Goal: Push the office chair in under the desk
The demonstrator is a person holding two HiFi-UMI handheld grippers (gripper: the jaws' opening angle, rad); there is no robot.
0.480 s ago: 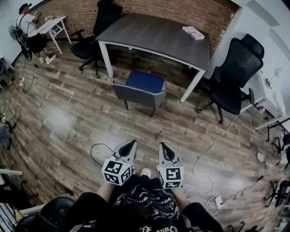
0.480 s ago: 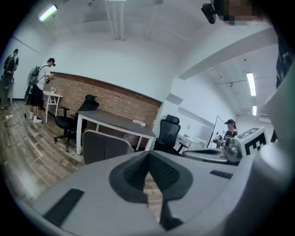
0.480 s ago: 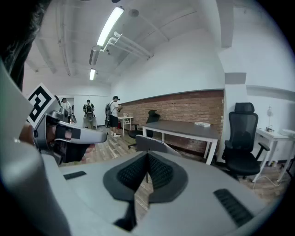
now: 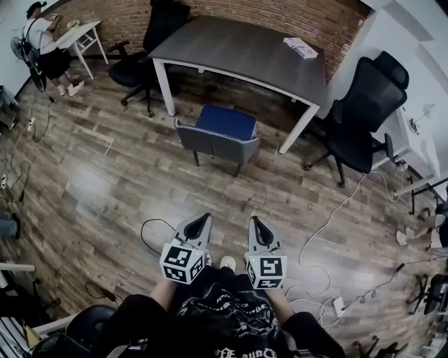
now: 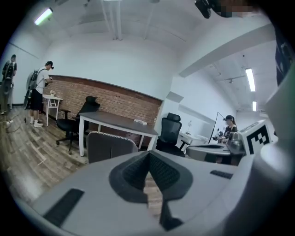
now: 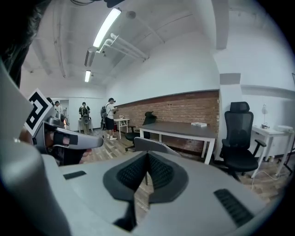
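Chair [image 4: 218, 136]: grey shell, blue seat. It stands on the floor [image 4: 105, 182] just in front of the desk [image 4: 238, 50], back turned toward you, not yet under the top. Thin dark legs show; no wheels that I can make out.

Handling, as a guess: fairly light, with a stiff shell and padded seat. It will likely scrape across the planks rather than roll. Push on the top rim of the back, centred, 1 contact each side, so it doesn't yaw toward a white desk leg or tip.

Tongs: your left gripper [image 4: 201, 219] and right gripper [image 4: 255, 222] are both pressed together with nothing between the jaws. They sit side by side close to your body, well apart from the chair, and look usable as blunt pushers as they are.

Surface: smooth wood planks. A cable [image 4: 329, 231] loops over the floor to your right.

Room: 1 black office chair [image 4: 364, 105] stands right of the desk and another [image 4: 150, 42] at its far left corner. There is a brick wall [image 4: 280, 14] behind and a person [image 4: 42, 42] in the far left corner.
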